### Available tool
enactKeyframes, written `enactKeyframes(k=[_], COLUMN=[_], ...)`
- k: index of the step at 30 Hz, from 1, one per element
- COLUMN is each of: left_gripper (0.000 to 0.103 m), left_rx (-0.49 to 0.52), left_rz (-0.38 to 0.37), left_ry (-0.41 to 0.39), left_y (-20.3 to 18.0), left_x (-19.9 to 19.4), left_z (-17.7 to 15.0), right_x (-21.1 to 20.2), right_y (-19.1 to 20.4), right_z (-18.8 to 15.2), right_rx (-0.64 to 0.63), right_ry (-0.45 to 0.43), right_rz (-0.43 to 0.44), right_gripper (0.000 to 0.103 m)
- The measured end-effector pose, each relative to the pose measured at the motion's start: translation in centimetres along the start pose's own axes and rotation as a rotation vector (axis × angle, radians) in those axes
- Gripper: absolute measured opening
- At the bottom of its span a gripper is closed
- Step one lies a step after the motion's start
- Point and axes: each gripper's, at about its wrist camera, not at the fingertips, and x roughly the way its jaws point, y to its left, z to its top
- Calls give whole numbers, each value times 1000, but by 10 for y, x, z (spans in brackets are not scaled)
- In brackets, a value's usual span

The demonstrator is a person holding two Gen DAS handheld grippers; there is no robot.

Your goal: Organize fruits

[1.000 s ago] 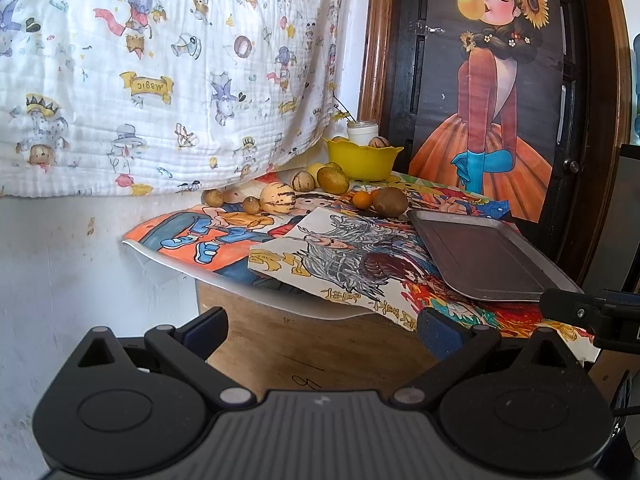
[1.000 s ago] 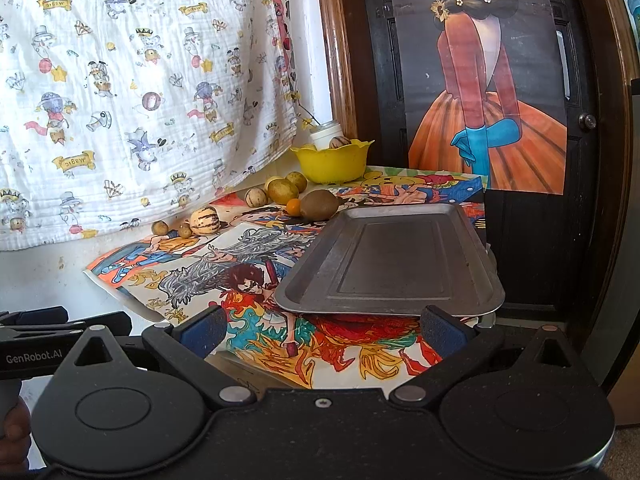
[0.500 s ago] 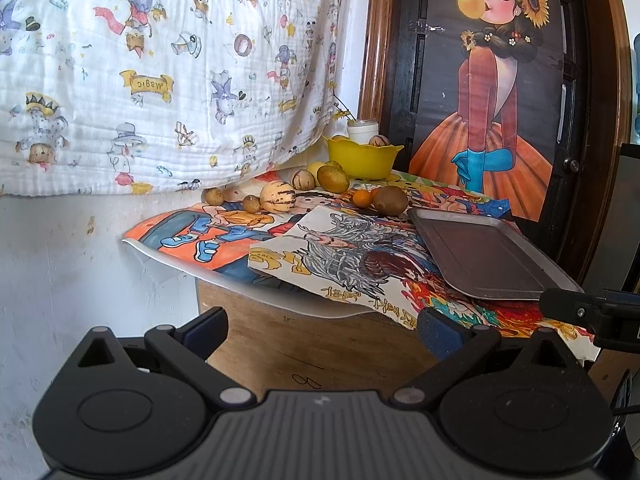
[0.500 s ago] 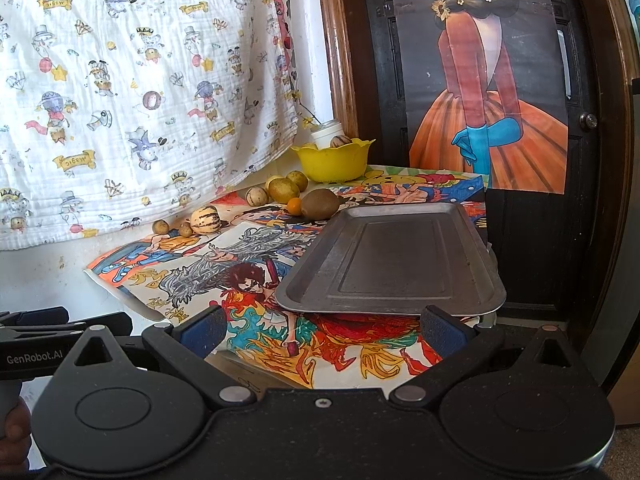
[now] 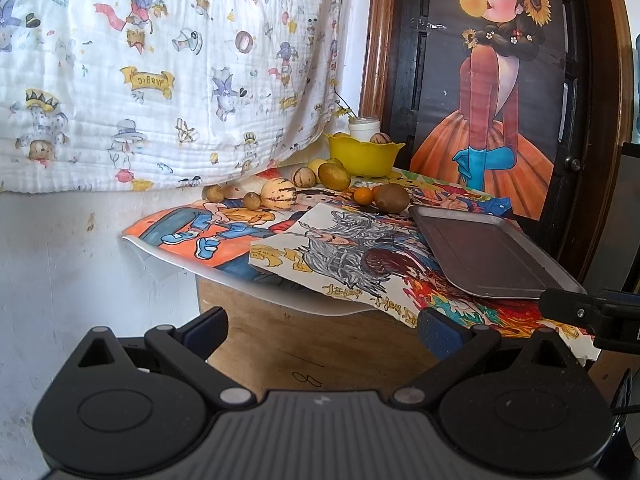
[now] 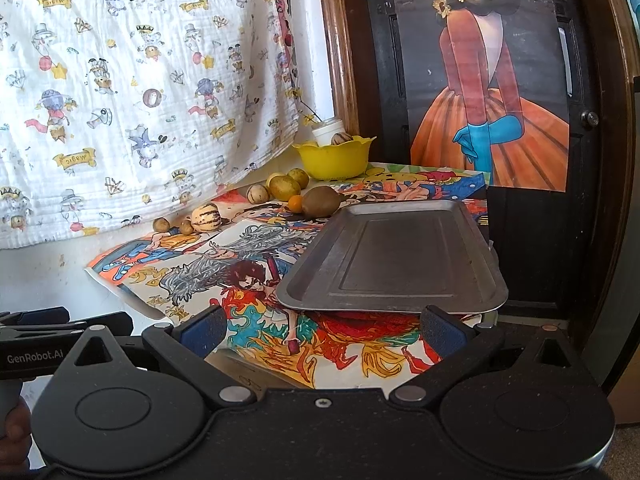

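Several fruits lie at the far side of a small table: a striped cream melon (image 5: 279, 195) (image 6: 205, 218), a brown kiwi (image 5: 391, 198) (image 6: 321, 201), a small orange (image 5: 363, 195) (image 6: 295, 203), yellow-green fruits (image 5: 334, 174) (image 6: 284, 188) and small brown ones (image 5: 214, 193). A yellow bowl (image 5: 366, 156) (image 6: 335, 159) holds a striped fruit. An empty grey metal tray (image 5: 486, 256) (image 6: 394, 260) sits near the front. My left gripper (image 5: 322, 326) and right gripper (image 6: 322, 326) are both open and empty, short of the table's front edge.
Colourful cartoon posters (image 5: 344, 252) cover the table and hang over its edge. A printed cloth (image 5: 160, 60) hangs on the wall to the left. A dark door with a girl poster (image 6: 488, 80) stands behind. A white jar (image 5: 363, 125) stands behind the bowl.
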Motion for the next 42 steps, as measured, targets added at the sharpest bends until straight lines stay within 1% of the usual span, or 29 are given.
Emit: enactKeyframes(k=[5,10,18,22,27,31,35,39,42], left_gripper=[103,103,103,103,103,103,103,103,103], left_rx=[1,-12,-12,-33,-47,-20,8,14,24], left_rz=[1,18,58,80,111,132,151,140,121], left_ry=[2,29,43,55,61,46,44,45,47], left_y=[0,4,8,13,23,35,45,50,49], left_x=[0,9,17,22,33,42,50,61,74], left_z=[-1,-7,9,22,44,62,77,91,102], right_x=[1,5,17,23,35,42,57,79,99], right_y=[0,-5,-6,-6,-4,-3,-5,-10,-15], right_z=[0,4,13,23,49,77,101,125,149], right_rx=[-2,-16,-34,-45,-73,-134,-170,-168,-147], right_ry=[5,8,25,43,64,55,59,92,119], right_rz=[0,9,27,52,112,176,191,224,257], right_gripper=[103,103,103,103,103,103,103,103,103])
